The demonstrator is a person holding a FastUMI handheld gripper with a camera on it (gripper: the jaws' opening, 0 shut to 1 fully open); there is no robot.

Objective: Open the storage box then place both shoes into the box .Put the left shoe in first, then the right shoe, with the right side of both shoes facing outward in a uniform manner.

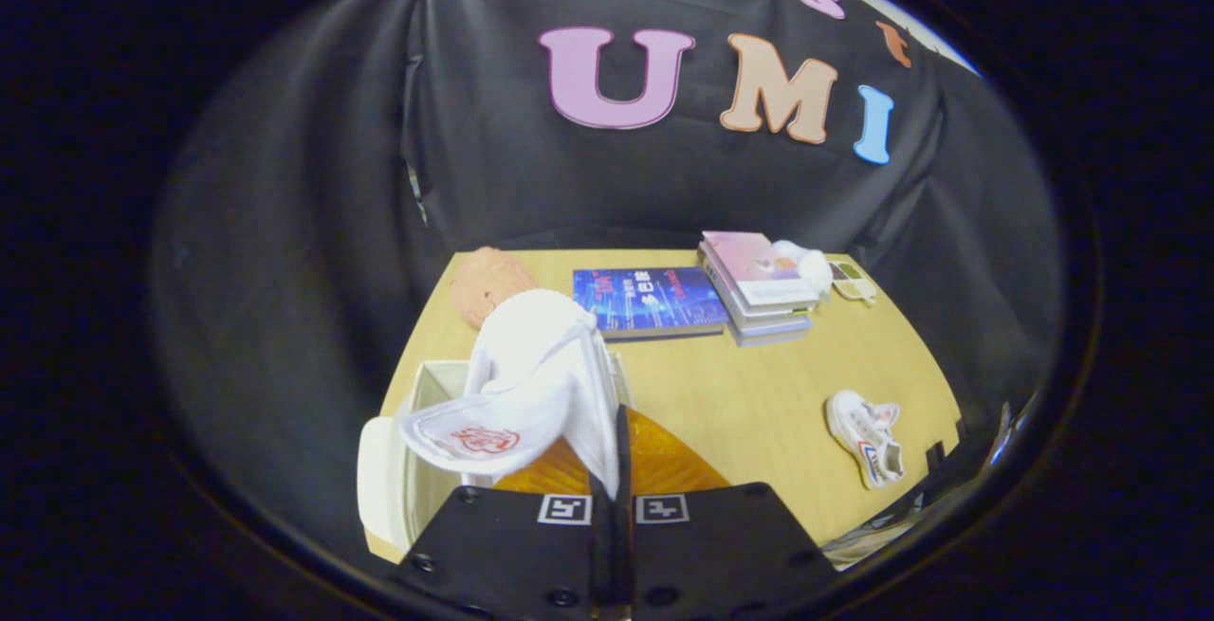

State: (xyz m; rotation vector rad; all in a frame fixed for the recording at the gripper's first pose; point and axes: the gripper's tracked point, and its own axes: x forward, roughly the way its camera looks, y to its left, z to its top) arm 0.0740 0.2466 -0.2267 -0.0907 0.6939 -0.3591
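My gripper [613, 493] is shut on the thin edge of a white shoe [531, 384], which hangs between and just ahead of the fingers. A red logo shows on the shoe's inner sole. Directly under the held shoe stands the white storage box [417, 393], with its orange translucent flap [669, 460] lying open towards the fingers. Whether the shoe touches the box I cannot tell. The second white shoe [865, 438] lies on its side on the wooden table [759, 393], well to the right of the fingers.
Beyond the box lie a blue book [650, 299] and a stack of books [759, 284] with a white object [806, 263] on top. A pinkish round object [488, 284] sits behind the held shoe. A small flat item [854, 282] rests near the table's far right corner.
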